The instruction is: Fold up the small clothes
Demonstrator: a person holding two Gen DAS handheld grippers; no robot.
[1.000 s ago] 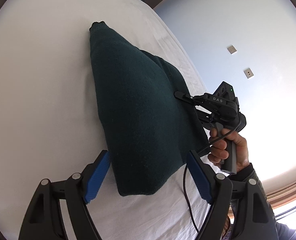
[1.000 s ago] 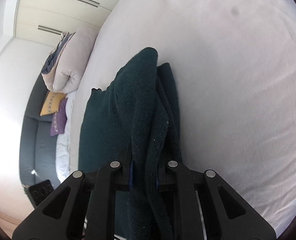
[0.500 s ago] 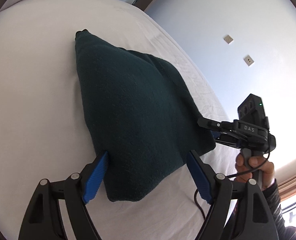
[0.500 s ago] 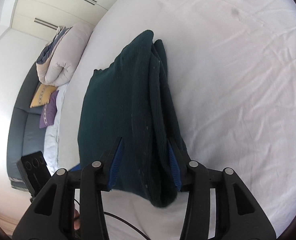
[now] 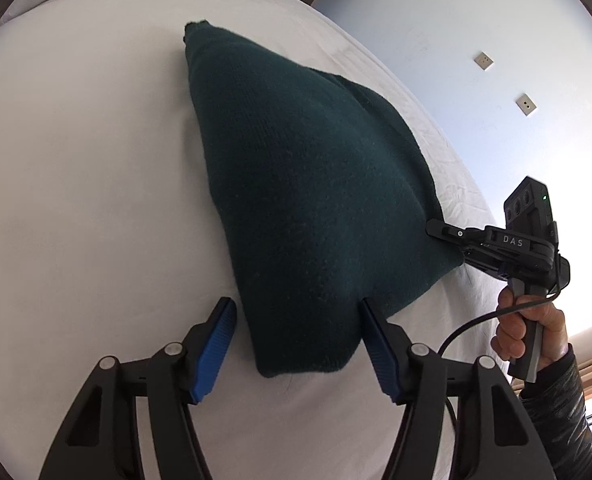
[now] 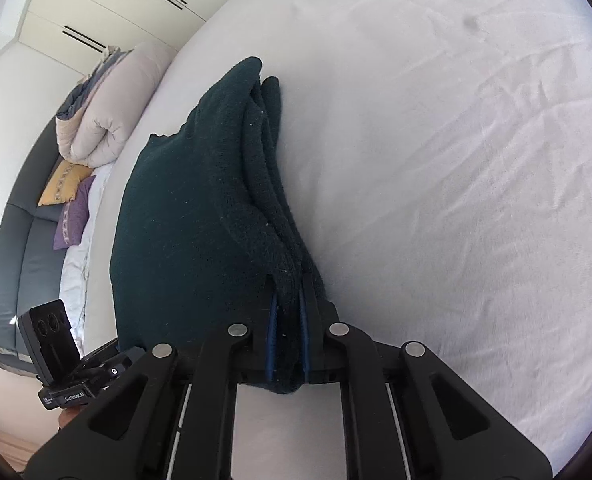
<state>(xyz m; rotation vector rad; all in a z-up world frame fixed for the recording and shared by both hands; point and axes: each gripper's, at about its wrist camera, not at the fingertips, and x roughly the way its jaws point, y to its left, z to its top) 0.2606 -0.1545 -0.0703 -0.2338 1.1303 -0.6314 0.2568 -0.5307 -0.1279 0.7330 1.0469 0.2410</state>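
Dark-green knit garment (image 5: 308, 208) lay folded on the white bed (image 5: 75, 160), its long axis running away from the left hand-held gripper (image 5: 291, 344), whose blue pads gaped wide on either side of the near rounded end without clamping it. The right hand-held gripper (image 6: 287, 344) was pinched on the stacked edge at the garment's right corner, so that hand seemed the one placed to carry the fold.
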